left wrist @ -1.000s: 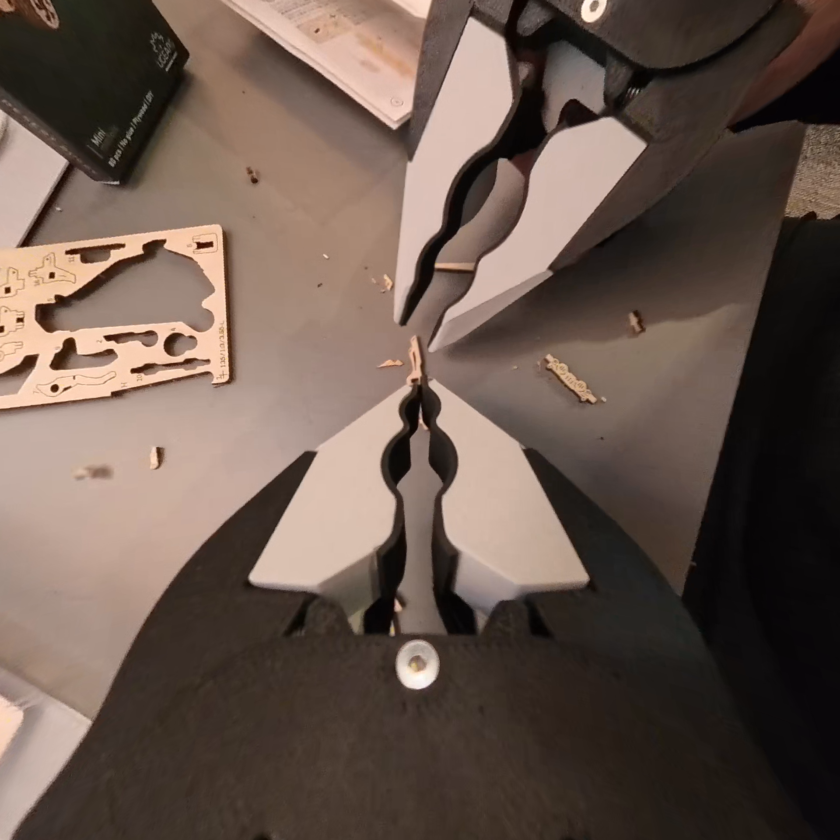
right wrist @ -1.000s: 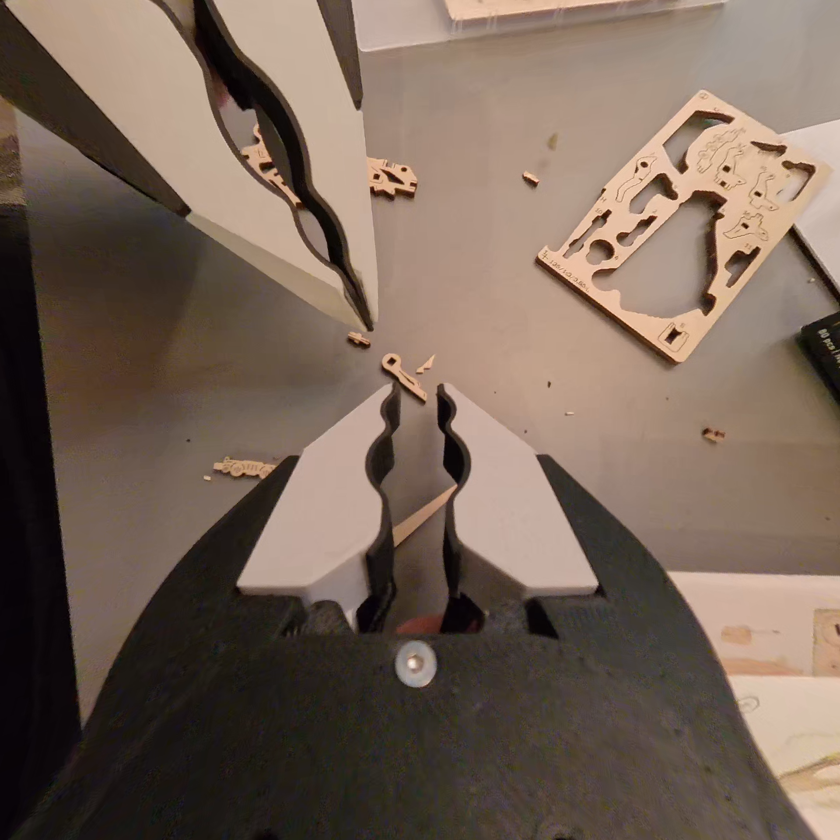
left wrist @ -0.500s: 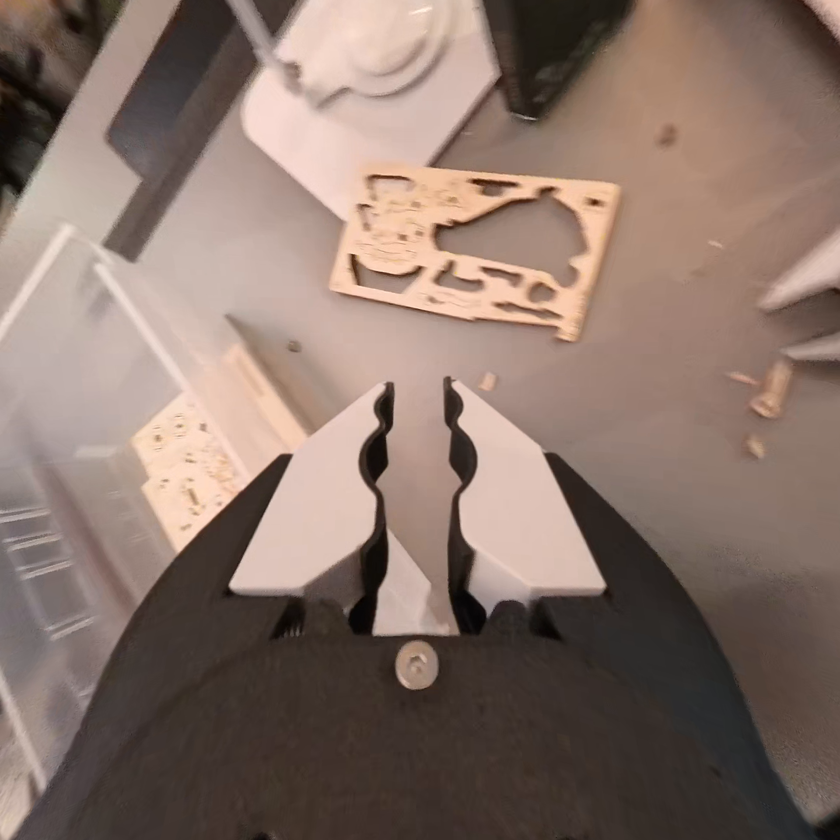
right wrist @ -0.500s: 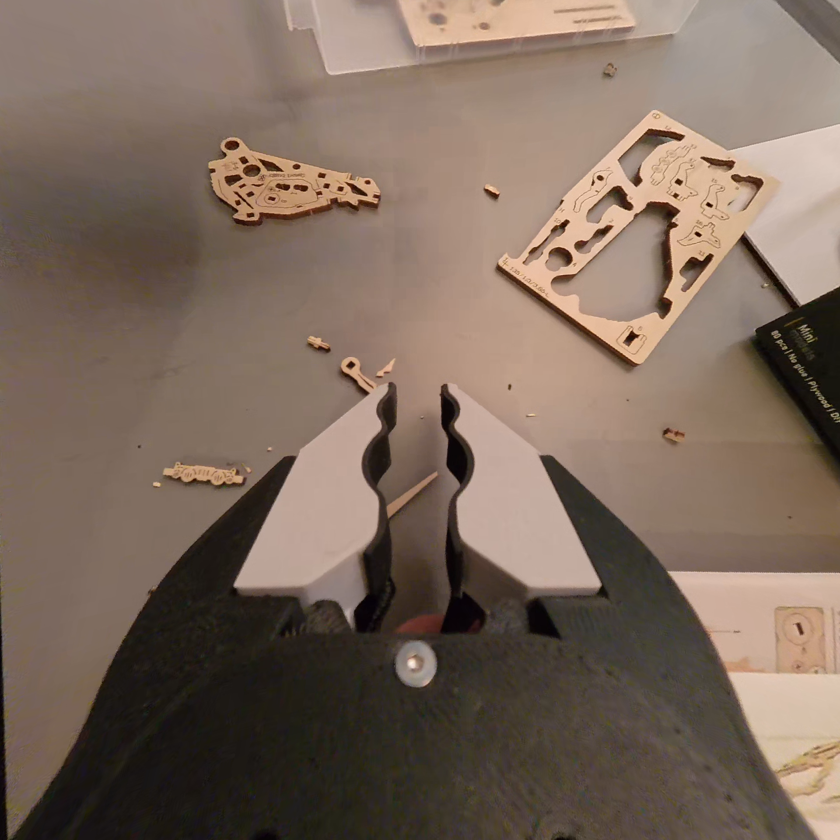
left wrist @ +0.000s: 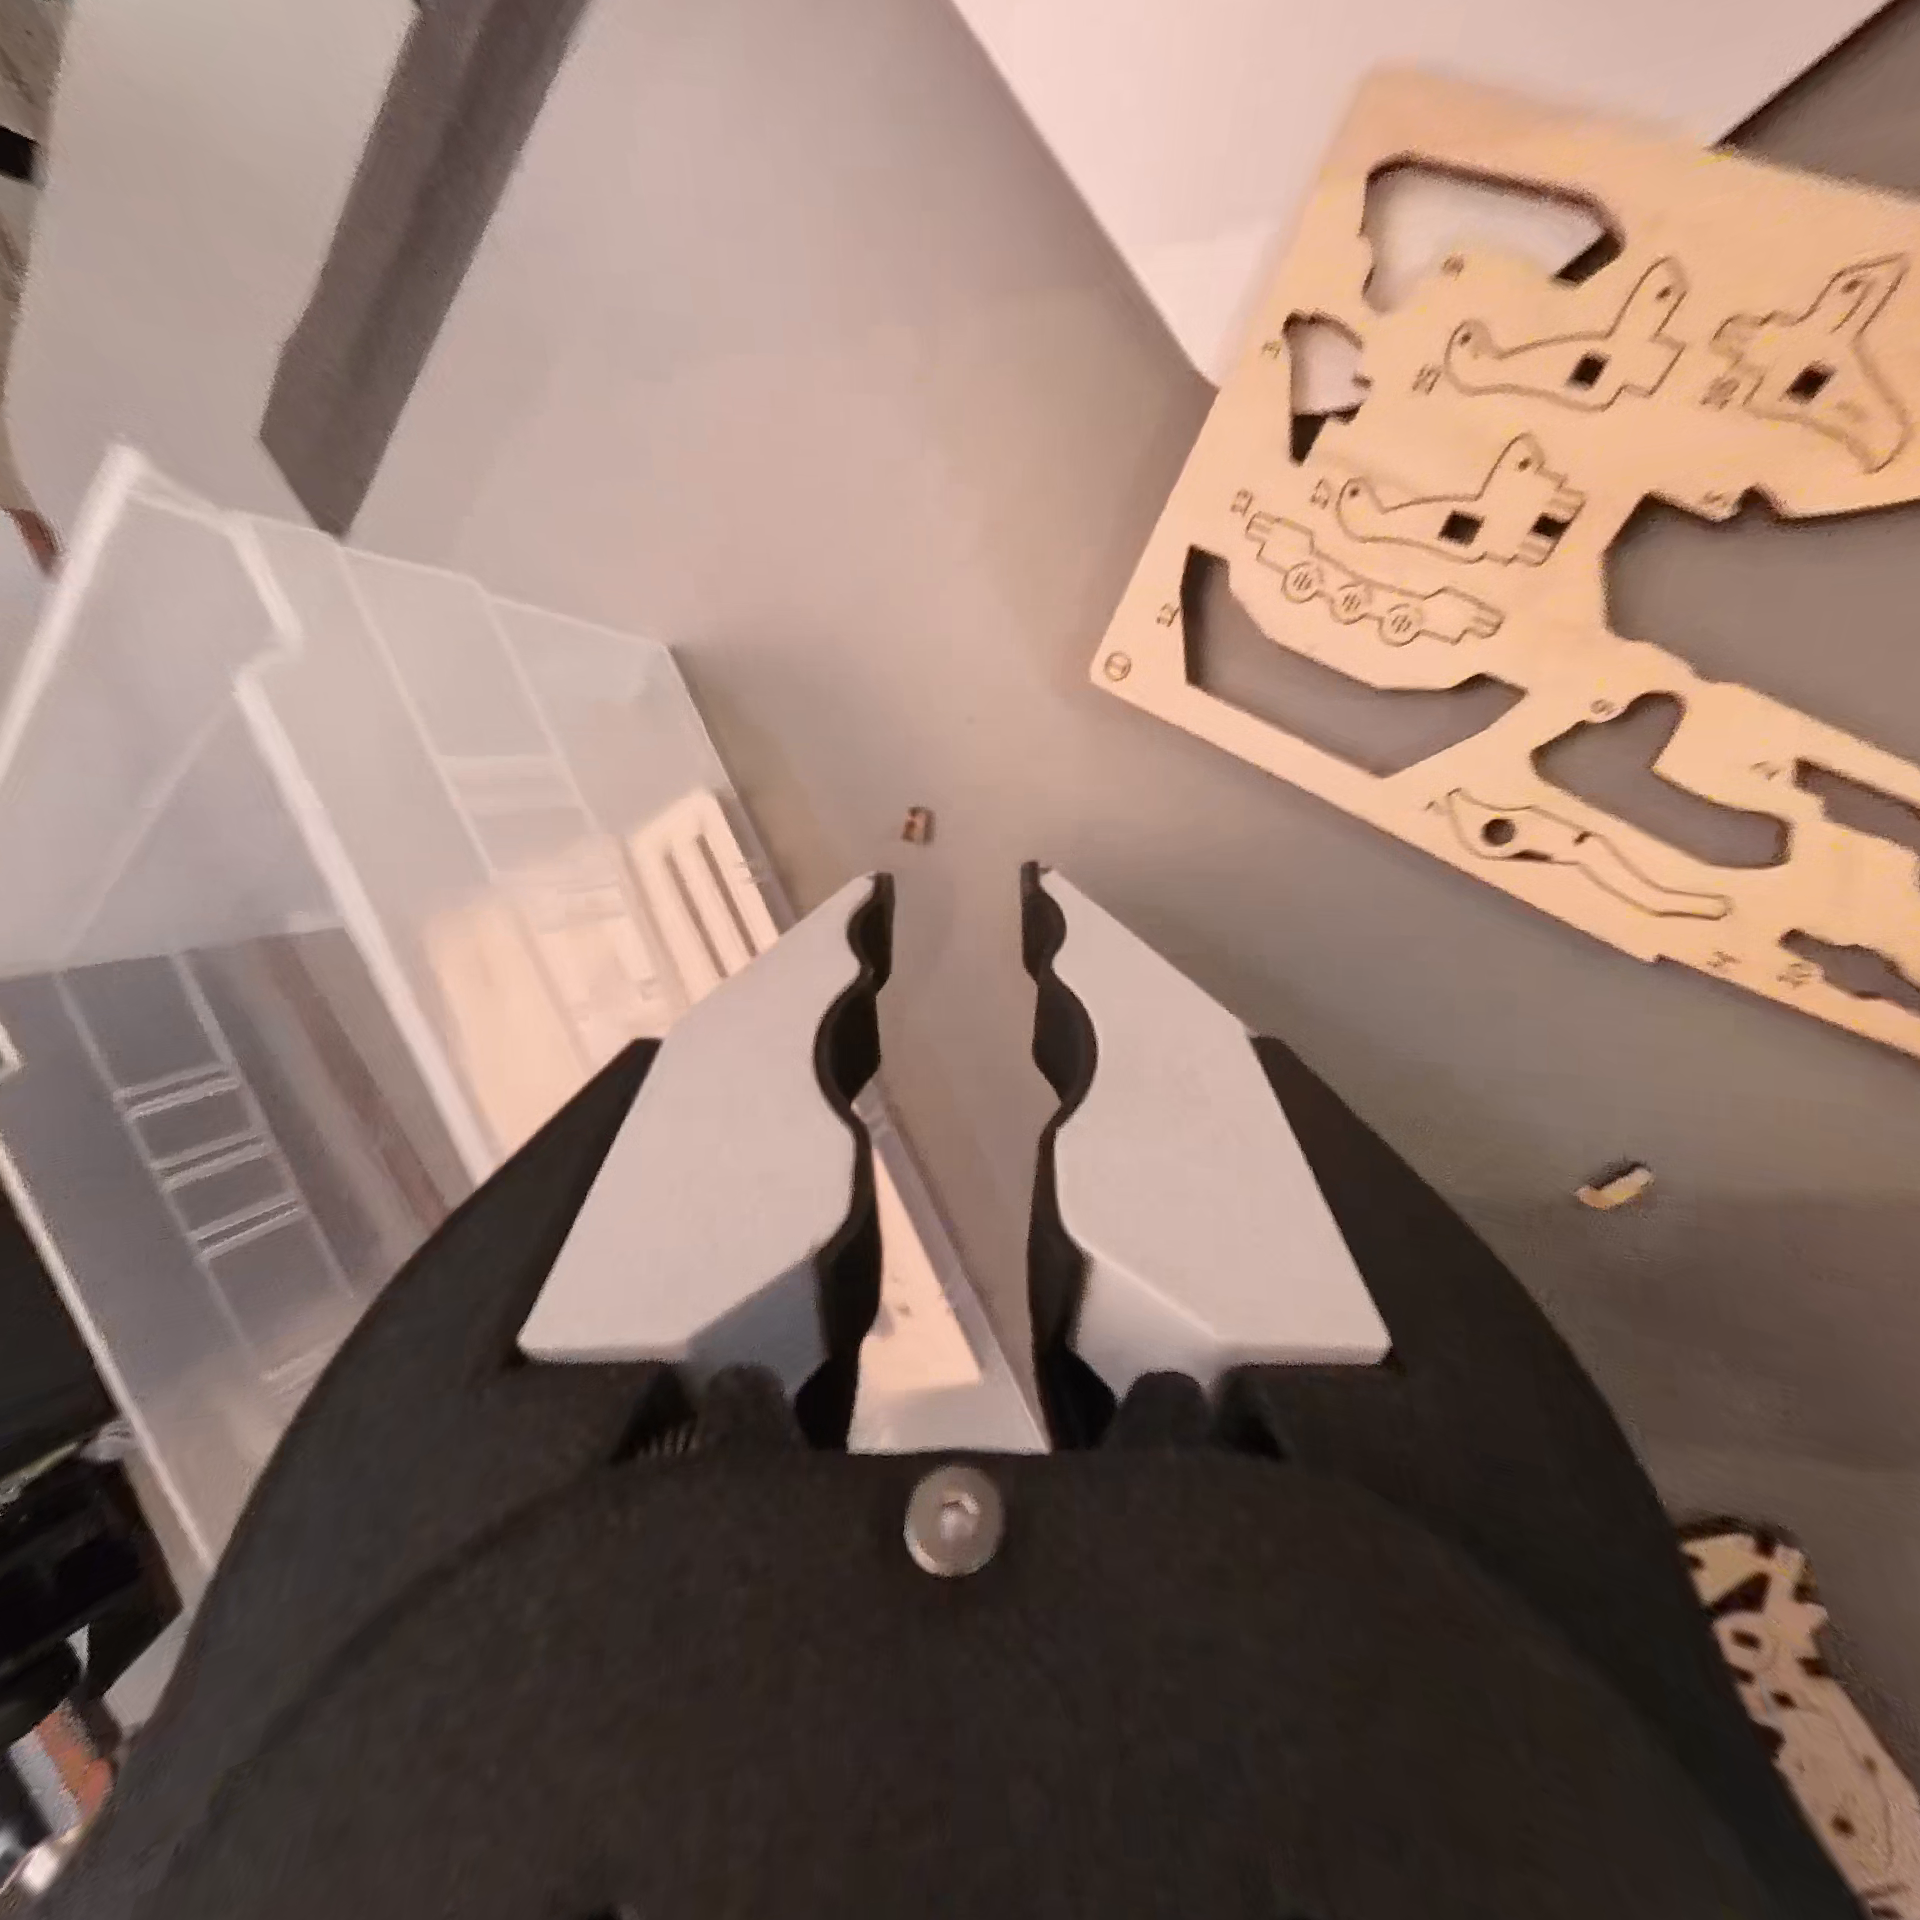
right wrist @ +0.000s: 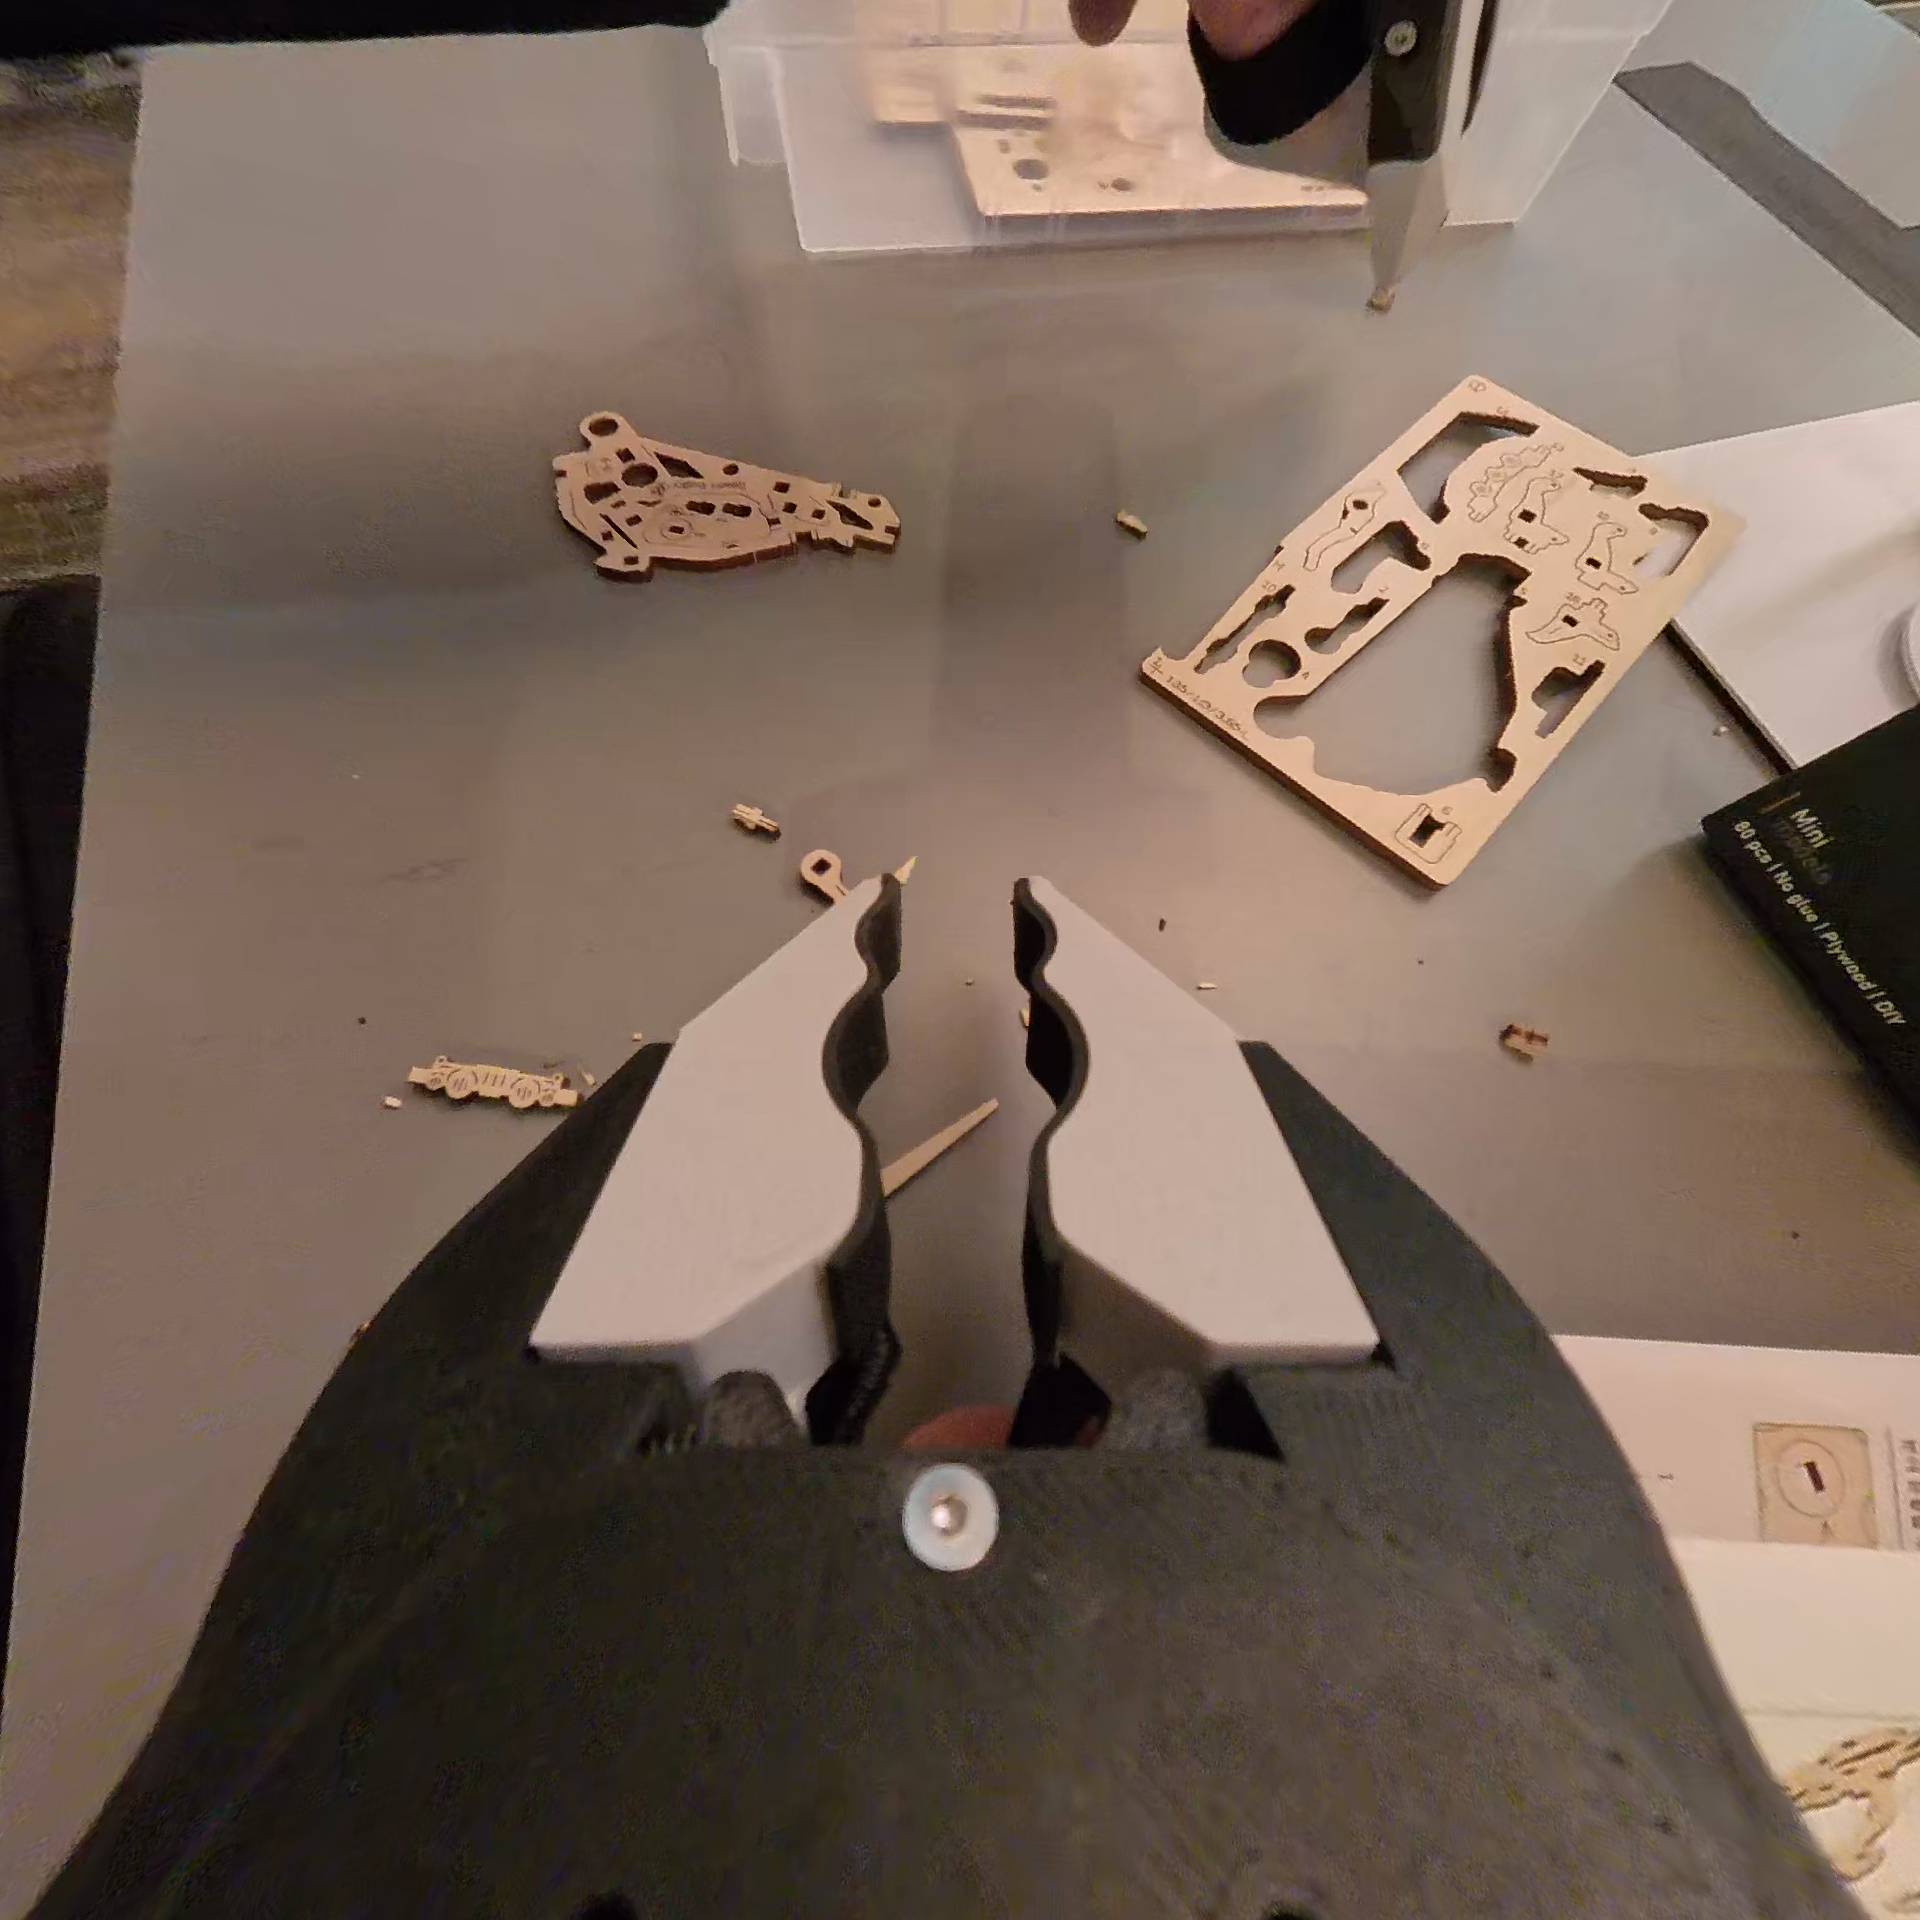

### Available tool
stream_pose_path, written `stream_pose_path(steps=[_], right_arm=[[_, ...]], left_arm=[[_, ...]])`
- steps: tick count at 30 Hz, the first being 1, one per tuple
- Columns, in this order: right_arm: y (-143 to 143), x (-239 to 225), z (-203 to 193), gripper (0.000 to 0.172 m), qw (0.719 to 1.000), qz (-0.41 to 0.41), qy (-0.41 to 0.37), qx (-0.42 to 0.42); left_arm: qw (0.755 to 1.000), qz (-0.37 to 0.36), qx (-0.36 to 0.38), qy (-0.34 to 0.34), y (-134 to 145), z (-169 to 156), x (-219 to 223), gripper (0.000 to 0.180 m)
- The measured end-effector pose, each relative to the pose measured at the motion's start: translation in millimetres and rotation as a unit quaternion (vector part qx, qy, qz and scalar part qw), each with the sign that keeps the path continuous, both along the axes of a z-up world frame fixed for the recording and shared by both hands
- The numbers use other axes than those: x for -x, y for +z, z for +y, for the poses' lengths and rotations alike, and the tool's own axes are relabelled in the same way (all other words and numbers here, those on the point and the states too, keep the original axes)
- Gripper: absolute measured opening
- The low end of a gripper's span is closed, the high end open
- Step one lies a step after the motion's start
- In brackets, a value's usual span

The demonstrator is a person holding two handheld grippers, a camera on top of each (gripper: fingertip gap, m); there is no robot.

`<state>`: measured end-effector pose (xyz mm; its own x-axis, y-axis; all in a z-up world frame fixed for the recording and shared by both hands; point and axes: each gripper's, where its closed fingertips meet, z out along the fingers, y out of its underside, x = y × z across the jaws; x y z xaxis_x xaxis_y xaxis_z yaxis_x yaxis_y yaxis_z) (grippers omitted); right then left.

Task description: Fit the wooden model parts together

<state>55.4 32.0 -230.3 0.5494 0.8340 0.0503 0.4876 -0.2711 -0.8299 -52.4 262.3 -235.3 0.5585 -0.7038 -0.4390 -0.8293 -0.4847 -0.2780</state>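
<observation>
Right wrist view: right gripper (right wrist: 956, 883) open, empty; small tan keyhole-shaped wooden part (right wrist: 826, 873) just beside its left fingertip. Left gripper (left wrist: 956, 878) open, empty.

pale punched-out wooden sheet (right wrist: 1455, 634) lies flat on grey table (right wrist: 416, 312); flat perforated hull piece (right wrist: 717, 509) well left
</observation>
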Motion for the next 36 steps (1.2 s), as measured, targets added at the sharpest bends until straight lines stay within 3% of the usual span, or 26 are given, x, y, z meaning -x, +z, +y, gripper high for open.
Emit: stream_pose_path(steps=[4,9,16,22,28,31,33,36], right_arm=[[5.7,-0.1,-2.1,0.019,1.0,0.018,0.006,-0.004],[7.4,0.2,-3.7,0.019,1.0,0.02,0.01,-0.012],[12.1,-1.2,-4.4,0.019,0.999,0.039,0.011,-0.009],[14.8,-2.3,-4.2,0.019,0.999,0.048,0.01,-0.009],[17.4,-4.0,-4.1,0.018,0.998,0.058,0.008,-0.008],[19.5,-5.1,-3.8,0.018,0.998,0.064,0.006,-0.012],[24.0,-7.0,-2.6,0.018,0.997,0.076,0.001,-0.018],[40.2,-13.4,3.5,0.019,0.992,0.108,-0.023,-0.06]], left_arm=[[0.995,0.082,0.057,-0.022,-18.4,6.7,13.5,0.02],[0.986,0.122,0.099,-0.054,-22.3,18.0,9.6,0.019],[0.978,0.102,0.179,-0.041,-26.3,14.3,8.8,0.009],[0.975,0.112,0.186,-0.051,-26.7,17.5,12.3,0.0],[0.975,0.08,0.198,-0.068,-24.4,-16.6,10.4,0.0],[0.979,0.018,0.177,-0.097,-13.3,-45.2,-7.6,0.0],[0.977,-0.071,0.168,-0.109,-1.0,-70.2,-30.2,0.0],[0.943,-0.254,0.177,-0.121,26.4,-116.2,-70.2,0.0]])
